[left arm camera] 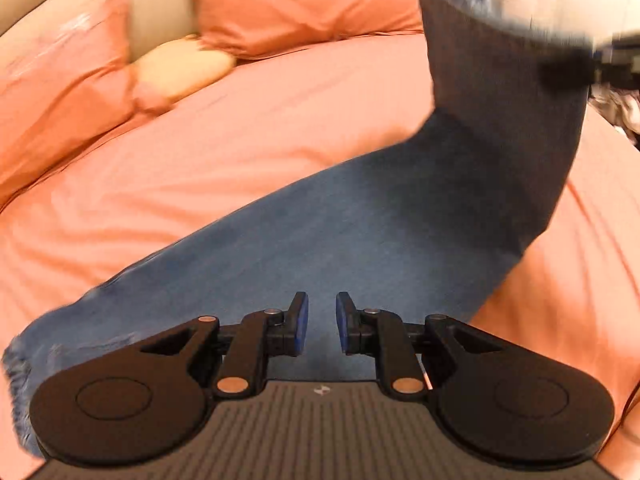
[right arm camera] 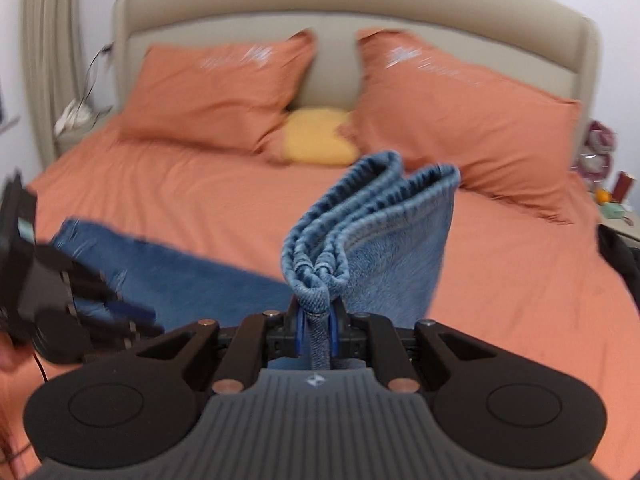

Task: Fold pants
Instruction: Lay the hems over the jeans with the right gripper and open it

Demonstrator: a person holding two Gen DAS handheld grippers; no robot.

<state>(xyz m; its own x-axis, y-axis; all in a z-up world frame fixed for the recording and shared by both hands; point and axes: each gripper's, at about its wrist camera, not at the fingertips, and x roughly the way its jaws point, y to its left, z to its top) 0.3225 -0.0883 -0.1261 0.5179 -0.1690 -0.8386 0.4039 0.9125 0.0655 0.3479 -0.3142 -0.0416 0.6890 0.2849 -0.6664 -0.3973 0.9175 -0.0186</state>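
A: How far along is the fold?

B: Barely begun. The pants (left arm camera: pixel 360 232) are stretched across the bed (left arm camera: pixel 200 160), 1 bunched end clamped and lifted by the right gripper (right arm camera: pixel 316 328).

A: The left gripper (left arm camera: pixel 322 324)?

B: Jaws slightly apart, nothing pinched, poised over the near denim. Every fold is left.

Pants (right arm camera: pixel 384 240): blue denim, matt, coarse weave, ribbed at the hems; frayed edge w/ loose threads in left view. Bed (left arm camera: pixel 260 152) sheet: orange cloth, smooth, slight sheen, soft creases. Pillows (right arm camera: pixel 216 96): same orange cloth. Cushion (right arm camera: pixel 318 136): yellow, soft matt fabric. Headboard (right arm camera: pixel 360 12): beige upholstery, matt. Left tool (left arm camera: pixel 322 322): black matt plastic, blue rubbery pads (left arm camera: pixel 303 320), copper-look metal pins, ribbed grey body. Right tool (right arm camera: pixel 316 330): same build.
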